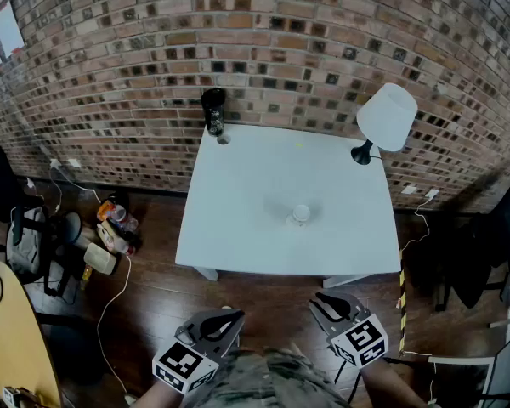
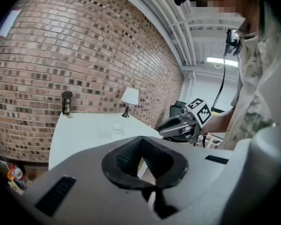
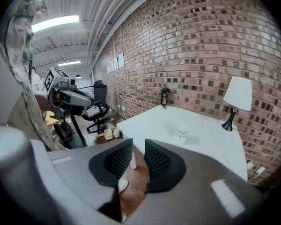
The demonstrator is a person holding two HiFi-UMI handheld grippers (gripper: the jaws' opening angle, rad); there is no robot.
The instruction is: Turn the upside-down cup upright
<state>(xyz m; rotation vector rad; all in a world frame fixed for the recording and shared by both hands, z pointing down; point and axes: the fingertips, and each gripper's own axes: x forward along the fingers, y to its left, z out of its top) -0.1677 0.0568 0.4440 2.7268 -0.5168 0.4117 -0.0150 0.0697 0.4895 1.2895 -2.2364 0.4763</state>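
A small clear cup [image 1: 299,215] stands upside down near the middle of the white table [image 1: 238,228]; it also shows in the left gripper view [image 2: 116,131] and the right gripper view [image 3: 181,131]. Both grippers hang over the wooden floor in front of the table's near edge, well short of the cup. My left gripper [image 1: 235,316] [image 2: 141,150] has its jaw tips together with nothing between them. My right gripper [image 1: 316,299] [image 3: 138,146] is shut and empty too. Each gripper sees the other: right gripper [image 2: 165,129], left gripper [image 3: 91,99].
A black bottle [image 1: 212,110] and a small white ring [image 1: 223,140] sit at the table's far left corner, a white-shaded lamp [image 1: 387,117] at the far right. A brick wall stands behind. Bags, bottles and cables [image 1: 110,228] litter the floor at left; a dark chair [image 1: 476,253] stands at right.
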